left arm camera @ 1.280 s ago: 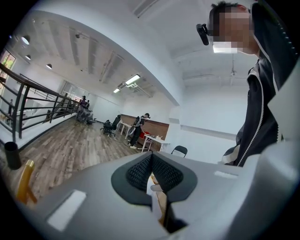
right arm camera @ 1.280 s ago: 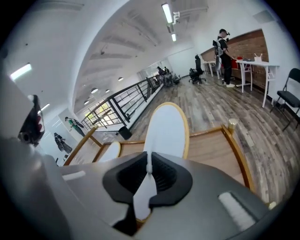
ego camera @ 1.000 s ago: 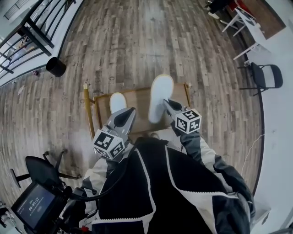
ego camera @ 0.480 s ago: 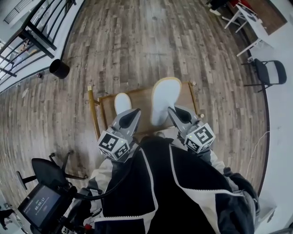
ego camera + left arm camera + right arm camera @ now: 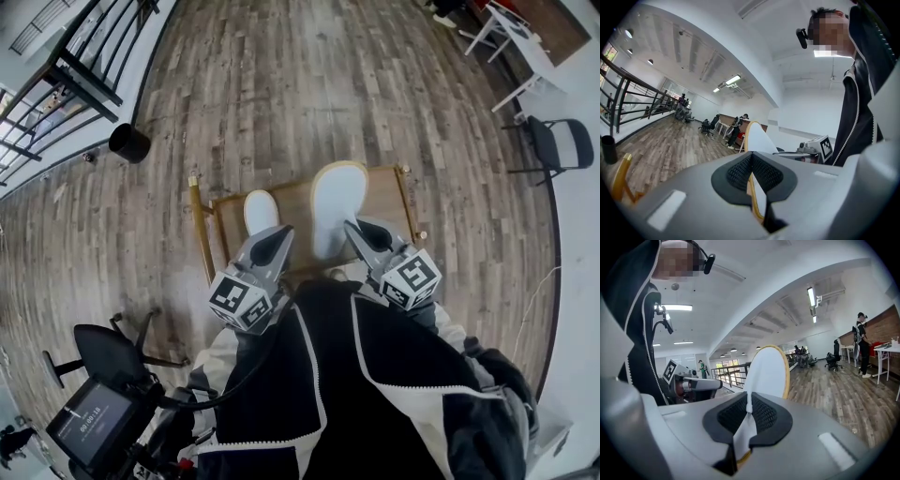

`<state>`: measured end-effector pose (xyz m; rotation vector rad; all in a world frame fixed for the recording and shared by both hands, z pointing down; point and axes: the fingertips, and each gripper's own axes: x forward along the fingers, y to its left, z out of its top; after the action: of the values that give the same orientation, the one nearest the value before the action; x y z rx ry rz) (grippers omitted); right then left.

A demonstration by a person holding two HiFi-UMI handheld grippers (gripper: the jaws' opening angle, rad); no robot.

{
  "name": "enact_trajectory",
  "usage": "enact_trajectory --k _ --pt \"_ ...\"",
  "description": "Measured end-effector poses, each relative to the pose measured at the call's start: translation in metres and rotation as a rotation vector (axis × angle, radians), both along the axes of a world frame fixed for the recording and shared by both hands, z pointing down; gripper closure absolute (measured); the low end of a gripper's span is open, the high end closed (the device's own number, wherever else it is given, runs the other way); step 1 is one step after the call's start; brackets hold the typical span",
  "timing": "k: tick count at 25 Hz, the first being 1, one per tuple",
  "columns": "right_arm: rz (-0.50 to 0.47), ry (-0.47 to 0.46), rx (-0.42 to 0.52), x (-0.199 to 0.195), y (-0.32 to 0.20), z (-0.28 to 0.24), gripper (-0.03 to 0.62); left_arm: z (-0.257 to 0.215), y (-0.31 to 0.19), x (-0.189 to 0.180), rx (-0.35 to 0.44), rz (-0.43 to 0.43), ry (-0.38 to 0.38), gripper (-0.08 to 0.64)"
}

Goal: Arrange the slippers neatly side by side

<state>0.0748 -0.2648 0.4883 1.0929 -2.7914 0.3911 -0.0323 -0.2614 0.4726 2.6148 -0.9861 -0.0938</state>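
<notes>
the right tool (image 5: 355, 228) has just risen with the right slipper (image 5: 337, 199) and rolled it straighter, so it now lies nearly parallel to the left slipper (image 5: 262, 210), both over the wooden desk (image 5: 382, 192). the left tool (image 5: 279, 232) kept still. each tool is pinching one end of its white slipper. the pair looks ready to set down side by side. count: two slippers, two tools, one desk.

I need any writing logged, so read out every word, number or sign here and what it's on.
"00:00:18" as best it reads, tiny digits on the small screen, head view.
Left claw's cube and right claw's cube: square code patterns, no letters.
Left slipper, right slipper: no print visible.
</notes>
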Motion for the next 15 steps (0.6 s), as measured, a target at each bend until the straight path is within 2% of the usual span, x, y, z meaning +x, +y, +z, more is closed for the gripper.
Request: enact_trajectory --k 5,15 --pt "-0.038 0.01 -0.085 -0.017 -0.007 0.048 0.568 0.001 0.007 -0.015 -0.015 -0.045 0.002 0.541" --pt "-0.062 0.132 -0.314 -0.048 -0.039 0.167 0.568 0.007 0.019 -0.041 -0.036 -0.108 -0.004 0.541"
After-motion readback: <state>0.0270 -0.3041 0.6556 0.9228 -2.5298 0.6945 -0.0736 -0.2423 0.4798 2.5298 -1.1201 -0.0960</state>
